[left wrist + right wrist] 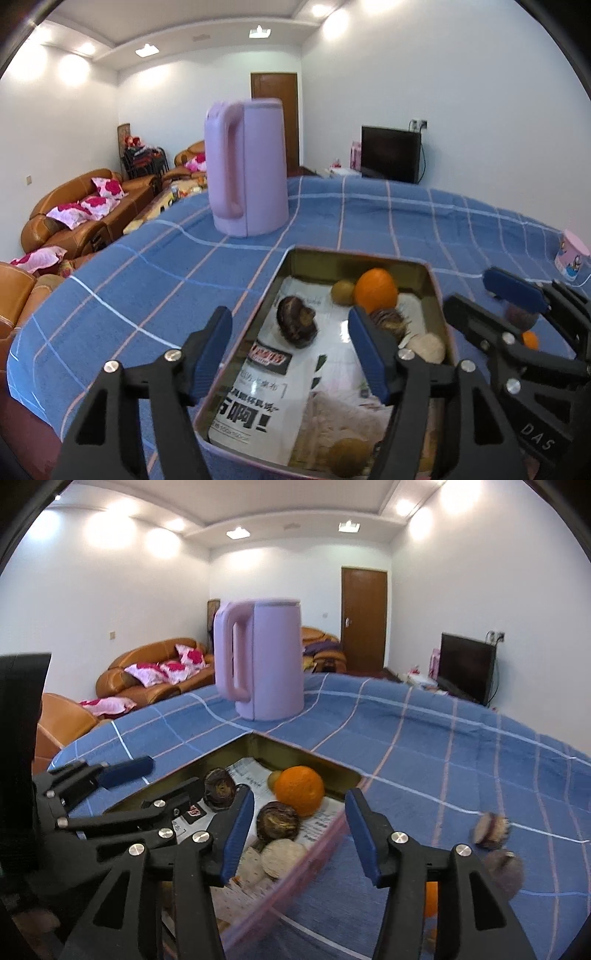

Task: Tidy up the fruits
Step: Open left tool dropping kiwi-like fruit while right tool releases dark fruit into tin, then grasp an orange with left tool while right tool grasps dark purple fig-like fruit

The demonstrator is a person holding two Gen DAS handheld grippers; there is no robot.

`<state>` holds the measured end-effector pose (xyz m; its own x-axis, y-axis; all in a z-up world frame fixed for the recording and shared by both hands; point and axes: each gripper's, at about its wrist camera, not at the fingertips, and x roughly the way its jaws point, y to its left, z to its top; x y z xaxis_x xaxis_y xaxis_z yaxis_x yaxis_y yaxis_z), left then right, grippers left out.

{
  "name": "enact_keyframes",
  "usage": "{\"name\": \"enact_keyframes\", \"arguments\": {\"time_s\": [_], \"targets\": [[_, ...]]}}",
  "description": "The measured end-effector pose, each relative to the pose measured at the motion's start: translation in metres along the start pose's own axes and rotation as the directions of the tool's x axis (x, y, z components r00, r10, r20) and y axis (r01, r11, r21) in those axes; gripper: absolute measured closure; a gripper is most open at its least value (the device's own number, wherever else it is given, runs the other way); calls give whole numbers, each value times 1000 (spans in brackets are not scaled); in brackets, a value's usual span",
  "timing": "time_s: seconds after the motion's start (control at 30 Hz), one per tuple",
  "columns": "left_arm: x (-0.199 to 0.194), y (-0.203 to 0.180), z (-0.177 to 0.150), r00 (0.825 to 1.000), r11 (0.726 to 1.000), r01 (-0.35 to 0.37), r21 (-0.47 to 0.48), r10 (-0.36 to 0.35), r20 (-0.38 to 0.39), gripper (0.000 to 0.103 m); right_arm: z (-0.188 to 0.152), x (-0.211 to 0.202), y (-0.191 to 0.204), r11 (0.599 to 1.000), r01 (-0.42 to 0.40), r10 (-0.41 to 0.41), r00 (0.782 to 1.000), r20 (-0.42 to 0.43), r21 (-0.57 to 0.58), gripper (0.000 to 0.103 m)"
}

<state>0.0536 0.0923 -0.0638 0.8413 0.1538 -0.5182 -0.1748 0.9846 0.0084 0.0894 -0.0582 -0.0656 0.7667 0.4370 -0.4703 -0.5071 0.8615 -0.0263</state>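
Sitting in the tin box (439, 295) already are the big orange (376, 291) and some dark fruits; two fruits (491, 830) and a small orange (430, 899) wait on the blue cloth, while the left gripper (290, 354) and right gripper (299, 834) gape wide, holding nothing

The left wrist view looked forward along the left claw (291, 350) from close above the open tin (437, 295), down and across the worktop (147, 280) toward the far wall. The right wrist view sat just to its right (equally near), angled slightly leftward over the tin's (332, 770) right edge. Both shared the tin, the orange (376, 290) (300, 790), the lilac kettle (255, 173) (269, 657) and the door (275, 110) (364, 616).
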Motion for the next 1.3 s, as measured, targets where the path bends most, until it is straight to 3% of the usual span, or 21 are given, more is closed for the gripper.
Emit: {"name": "enact_keyframes", "arguments": {"time_s": [0.23,0.4,0.5,0.67,0.9,1.0,1.1,1.2,1.3], "targets": [[-20,-45,4,997,996,66,56,-69,45,29,-16,-50,-63,987,144,-145,989,19,71,47],[-24,-89,0,992,983,118,139,-123,25,29,-34,-74,-117,939,287,-291,957,-10,190,42],[-25,-113,-3,988,972,150,182,-154,6,29,-40,-80,-135,922,290,-292,956,-29,256,41],[-23,-148,-10,977,949,215,232,-210,-49,29,-43,-88,-141,915,314,-317,948,-27,253,37],[-17,-190,-22,951,905,305,298,-273,-144,29,-51,-100,-163,878,341,-351,936,-31,336,36],[-10,-203,-26,936,884,341,319,-288,-202,41,-53,-101,-168,871,336,-348,937,-34,358,35],[1,-207,-27,917,880,371,296,-298,-263,64,-52,-100,-166,875,335,-343,938,-42,350,34],[6,-205,-25,908,880,389,274,-314,-279,67,-52,-98,-166,878,330,-336,941,-46,347,34],[2,-199,-21,909,885,390,254,-327,-258,68,-52,-95,-167,877,330,-331,942,-59,348,34]]}}
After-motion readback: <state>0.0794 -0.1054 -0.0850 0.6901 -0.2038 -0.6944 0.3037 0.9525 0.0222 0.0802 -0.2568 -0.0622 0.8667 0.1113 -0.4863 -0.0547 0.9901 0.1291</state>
